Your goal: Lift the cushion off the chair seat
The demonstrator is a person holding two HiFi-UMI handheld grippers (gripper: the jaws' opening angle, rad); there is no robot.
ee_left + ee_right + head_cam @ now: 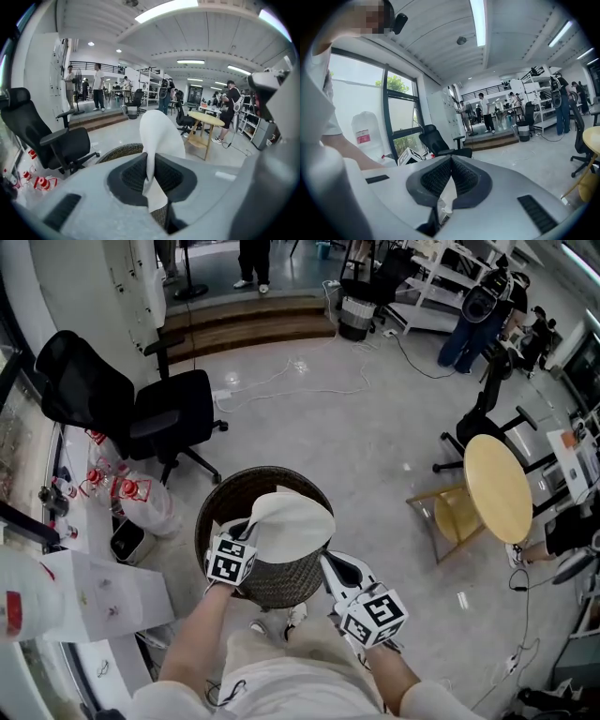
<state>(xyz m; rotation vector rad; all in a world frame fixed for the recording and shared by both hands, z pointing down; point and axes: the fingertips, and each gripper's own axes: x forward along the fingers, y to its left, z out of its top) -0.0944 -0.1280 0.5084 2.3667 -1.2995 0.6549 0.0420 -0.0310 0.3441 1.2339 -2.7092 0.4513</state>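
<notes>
A cream cushion [292, 519] hangs folded above the round dark wicker chair [281, 582] just in front of me. My left gripper [246, 538] is shut on the cushion's left edge. In the left gripper view the cushion [159, 131] rises from between the pads [136, 173], with the chair's rim [117, 152] behind. My right gripper [330, 563] is at the cushion's right edge. In the right gripper view its jaws [450, 161] are closed with white fabric [447, 194] pinched low between them.
A black office chair [159, 413] stands to the left, with red-printed plastic bags [131, 493] and white boxes [84, 596] near it. To the right stand a round wooden table [497, 486] and a wooden stool [450, 517]. Cables lie on the grey floor [309, 381].
</notes>
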